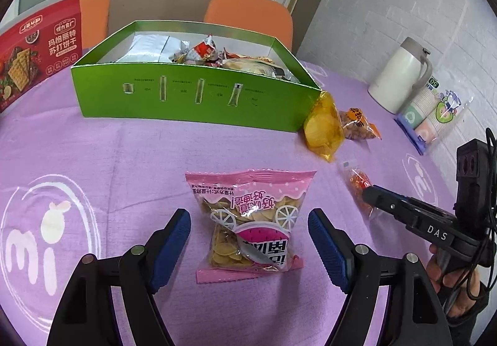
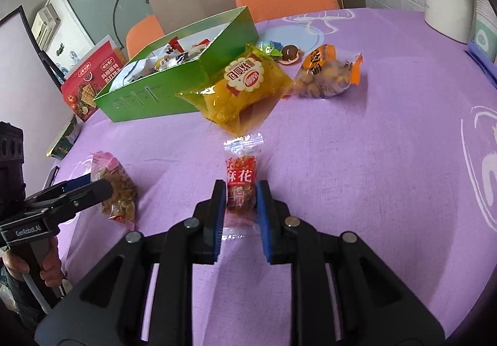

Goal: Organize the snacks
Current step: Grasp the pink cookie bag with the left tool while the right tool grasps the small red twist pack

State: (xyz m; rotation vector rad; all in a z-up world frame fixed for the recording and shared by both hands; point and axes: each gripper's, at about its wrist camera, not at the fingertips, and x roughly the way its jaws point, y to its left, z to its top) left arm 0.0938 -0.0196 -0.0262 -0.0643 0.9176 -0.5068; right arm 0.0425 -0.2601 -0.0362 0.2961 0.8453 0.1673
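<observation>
A pink bag of chips (image 1: 248,221) lies on the purple tablecloth, and my left gripper (image 1: 249,229) stands open with a blue pad on each side of it, not touching. In the right wrist view the same pink bag (image 2: 116,190) sits at the left, beside the left gripper's fingers (image 2: 77,190). My right gripper (image 2: 240,195) is shut on a small red twist-snack packet (image 2: 240,178); that packet (image 1: 360,187) shows at the right gripper's tip (image 1: 372,193) in the left wrist view. A green box (image 1: 192,91) (image 2: 149,97) behind holds several snack packets.
A yellow chip bag (image 2: 242,88) (image 1: 323,125) leans against the box's corner, with an orange nut bag (image 2: 326,75) (image 1: 357,125) beside it. Small candies (image 2: 279,51) lie behind. A white jug (image 1: 400,75), packed paper cups (image 1: 431,113), a red cracker box (image 1: 34,54), orange chairs (image 1: 248,16).
</observation>
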